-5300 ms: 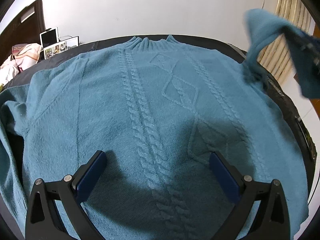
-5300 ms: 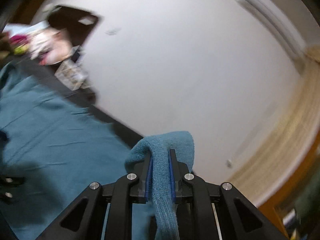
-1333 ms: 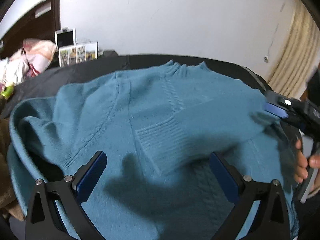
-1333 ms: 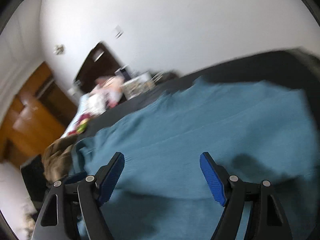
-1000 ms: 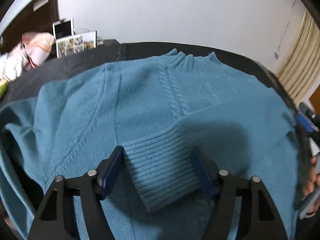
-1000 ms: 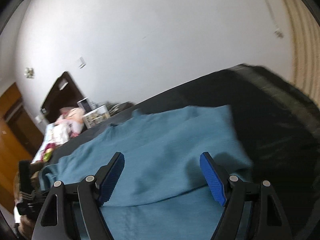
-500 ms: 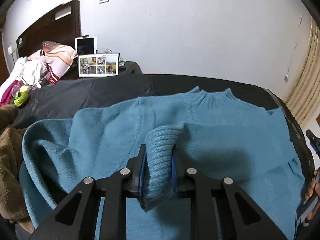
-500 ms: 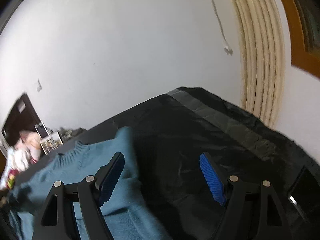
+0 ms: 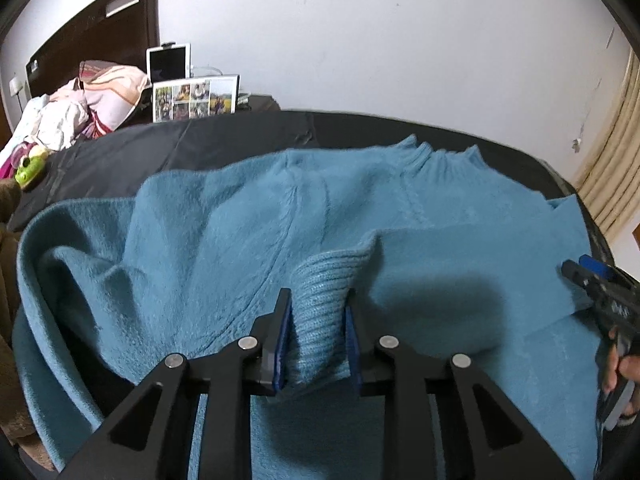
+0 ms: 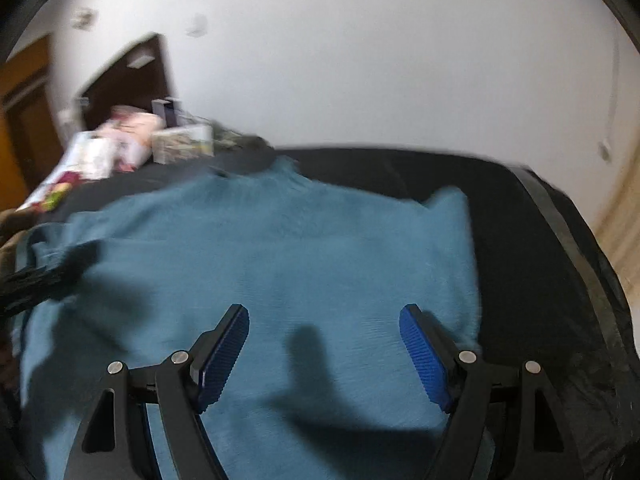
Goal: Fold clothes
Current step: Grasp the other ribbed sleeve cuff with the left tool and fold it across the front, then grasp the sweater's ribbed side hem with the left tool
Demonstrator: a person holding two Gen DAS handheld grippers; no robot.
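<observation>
Left claw (image 9: pixel 316 334): jaws opening, ribbed cuff (image 9: pixel 320 300) between them, pads touching it.
Sleeve (image 9: pixel 460 264): runs from cuff toward right of frame.
Right claw (image 10: pixel 324 346): released, over sweater (image 10: pixel 280 248), nothing between.

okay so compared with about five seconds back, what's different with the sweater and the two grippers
The right gripper has let go of the sleeve it held up; that sleeve now lies folded across the sweater, and the gripper hangs open above it. The left gripper, open and empty before, now has the ribbed cuff between its pads, though its jaws are opening slightly. The sweater is still on the dark bed, collar toward the wall.
</observation>
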